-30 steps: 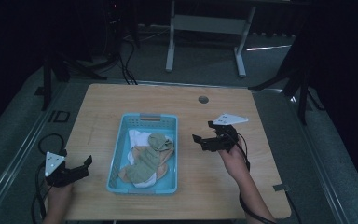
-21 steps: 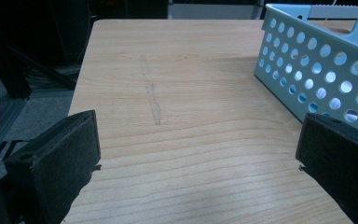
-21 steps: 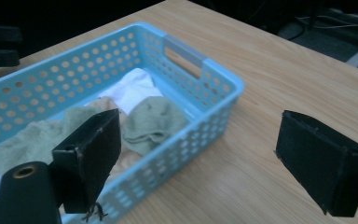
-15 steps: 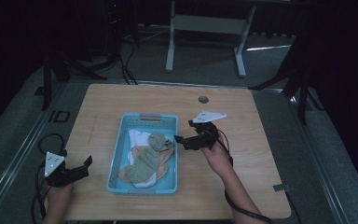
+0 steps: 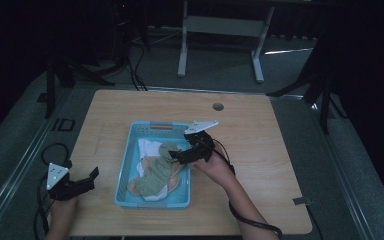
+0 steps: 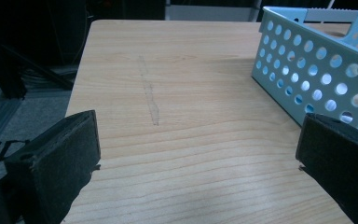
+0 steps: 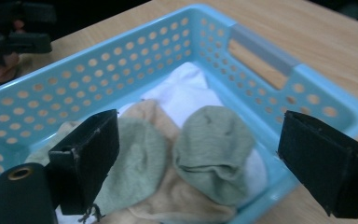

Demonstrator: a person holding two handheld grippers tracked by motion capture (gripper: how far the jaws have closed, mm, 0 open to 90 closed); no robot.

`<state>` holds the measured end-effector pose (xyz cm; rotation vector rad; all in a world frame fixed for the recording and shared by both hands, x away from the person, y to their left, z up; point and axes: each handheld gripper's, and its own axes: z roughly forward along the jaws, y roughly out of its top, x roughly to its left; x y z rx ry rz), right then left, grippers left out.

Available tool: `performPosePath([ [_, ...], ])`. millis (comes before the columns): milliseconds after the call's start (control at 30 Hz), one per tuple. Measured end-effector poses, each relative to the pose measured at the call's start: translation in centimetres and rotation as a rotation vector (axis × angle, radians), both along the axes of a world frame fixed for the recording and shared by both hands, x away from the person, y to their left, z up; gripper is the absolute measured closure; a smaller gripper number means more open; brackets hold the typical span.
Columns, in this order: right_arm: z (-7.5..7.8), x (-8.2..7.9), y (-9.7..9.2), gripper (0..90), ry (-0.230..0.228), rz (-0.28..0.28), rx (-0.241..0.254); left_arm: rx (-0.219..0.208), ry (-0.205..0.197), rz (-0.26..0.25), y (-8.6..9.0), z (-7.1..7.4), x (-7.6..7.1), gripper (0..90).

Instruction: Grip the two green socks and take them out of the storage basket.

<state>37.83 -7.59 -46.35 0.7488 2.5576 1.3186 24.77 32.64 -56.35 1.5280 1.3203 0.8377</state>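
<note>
On a pale wooden bench [image 5: 260,145], a light-blue perforated basket [image 5: 128,162] is seen near the middle, holding a heap of socks: a green sock [image 5: 161,167] bunched on top, a beige one [image 7: 177,205] beneath it and a white one [image 7: 182,93] toward the far end by the handle slot. At the basket's right rim the right gripper [image 5: 182,155] is held over the heap, its jaws spread wide and nothing caught between them; in the right gripper view [image 7: 196,154] the rounded end of the green sock [image 7: 214,149] is framed in the gap between the two black pads, though contact with the cloth cannot be told. Well apart, at the near left corner of the bench, the left gripper [image 5: 82,182] is kept low above bare wood, its jaws likewise wide apart and empty; the left gripper view [image 6: 196,158] looks along the grain with the basket's holed side wall [image 6: 317,74] at the right. No brand, label or legible writing is made out on the basket, socks or grippers; a round hole [image 5: 218,106] is set in the bench near its far edge
</note>
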Motion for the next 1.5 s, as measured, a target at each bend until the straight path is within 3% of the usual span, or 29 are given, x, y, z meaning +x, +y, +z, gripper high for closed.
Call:
performPosePath([
  [400, -1.5, -0.9, 3.9, 15.3, 0.062, 0.116, -0.092, 0.003, 0.002, -0.002, 0.0, 0.0, 0.0, 0.0],
  [533, -2.0, -1.5, 5.2, 28.0, 0.043, 0.186, -0.175, 0.003, 0.002, -0.003, 0.0, 0.0, 0.0, 0.0],
  [633, -2.6, -1.8, 6.3, 37.1, 0.057, 0.217, -0.238, 0.003, 0.002, -0.004, 0.0, 0.0, 0.0, 0.0],
  [1000, -3.6, -2.1, 7.4, 49.1, 0.089, 0.264, -0.330, 0.006, 0.003, -0.005, 0.0, 0.0, 0.0, 0.0],
  [1033, -3.8, -2.1, 7.5, 55.6, 0.095, 0.271, -0.352, 0.005, 0.003, -0.005, 0.0, 0.0, 0.0, 0.0],
  [1100, -3.8, -2.2, 7.6, 56.1, 0.094, 0.273, -0.360, 0.006, 0.003, -0.005, 0.0, 0.0, 0.0, 0.0],
  [1167, -3.8, -2.2, 7.7, 63.0, 0.105, 0.276, -0.371, 0.006, 0.004, -0.006, 0.0, 0.0, 0.0, 0.0],
  [1267, -3.9, -2.1, 7.7, 76.6, 0.120, 0.279, -0.379, 0.006, 0.005, -0.006, 0.0, 0.0, 0.0, 0.0],
  [1300, -3.8, -2.1, 7.5, 83.7, 0.132, 0.271, -0.360, 0.006, 0.005, -0.005, 0.0, 0.0, 0.0, 0.0],
  [1500, -3.4, -2.2, 7.2, 85.7, 0.146, 0.277, -0.326, 0.008, 0.008, -0.006, -0.1, 0.0, 0.1, 0.0],
])
